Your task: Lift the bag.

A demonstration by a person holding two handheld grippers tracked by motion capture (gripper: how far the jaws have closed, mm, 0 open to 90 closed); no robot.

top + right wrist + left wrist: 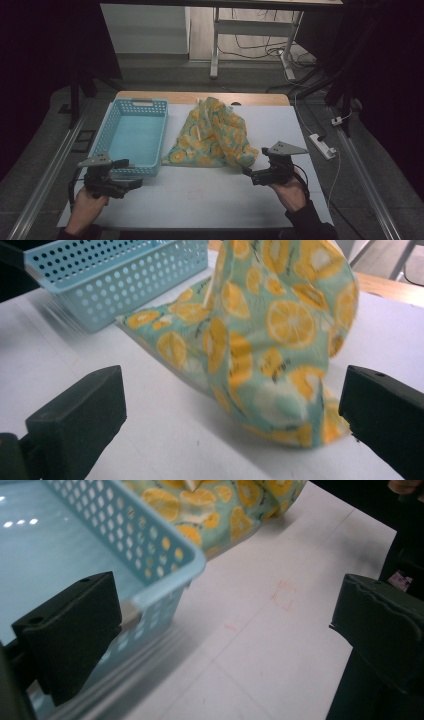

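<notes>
A teal cloth printed with orange slices (212, 135) lies heaped at the middle of the white table top, tented up at its far end. Left of it stands a light blue perforated basket (135, 102), with nothing inside. My left gripper (129, 173) is open at the basket's near right corner, jaws pointing right. In the left gripper view that gripper (225, 600) has its jaws wide apart, the basket corner (165, 535) by the left jaw and the cloth (220, 505) beyond. My right gripper (256, 162) is open just short of the cloth's near right corner (270, 330), holding nothing (232, 390).
The white sheet (210, 195) covers the table, with a wooden edge (200, 96) at the back. The basket (125, 270) stands behind the cloth in the right gripper view. On the floor at the right lies a white power strip (322, 145) with cables. A desk frame (215, 50) stands beyond.
</notes>
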